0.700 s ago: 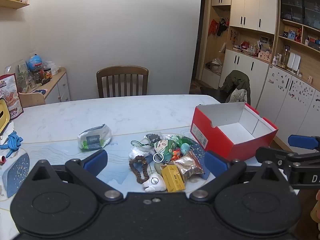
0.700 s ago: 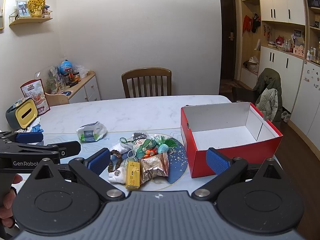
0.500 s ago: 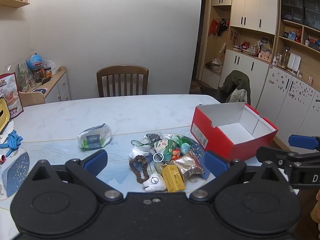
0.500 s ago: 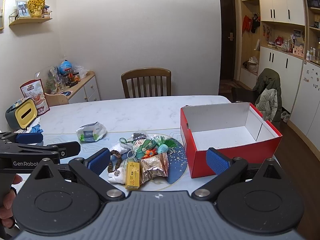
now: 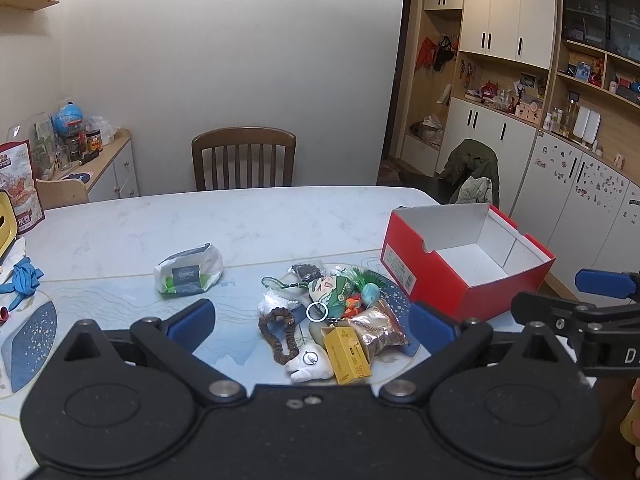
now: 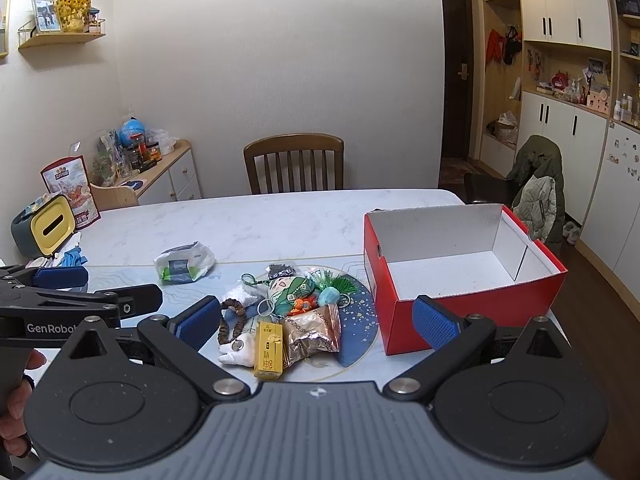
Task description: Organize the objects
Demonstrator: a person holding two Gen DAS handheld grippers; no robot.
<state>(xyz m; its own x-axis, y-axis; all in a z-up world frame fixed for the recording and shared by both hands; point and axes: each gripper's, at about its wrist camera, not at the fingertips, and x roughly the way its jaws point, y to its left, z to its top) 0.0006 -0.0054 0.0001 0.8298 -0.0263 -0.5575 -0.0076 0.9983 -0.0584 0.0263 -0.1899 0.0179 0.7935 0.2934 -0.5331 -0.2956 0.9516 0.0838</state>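
Nothing has shifted since earlier: both the left gripper (image 5: 310, 320) and right gripper (image 6: 318, 322) hover released, holding nothing, near the pile of trinkets (image 6: 292, 312) on the table (image 6: 260, 220). Right of it, the red box (image 6: 460, 264) stands empty.
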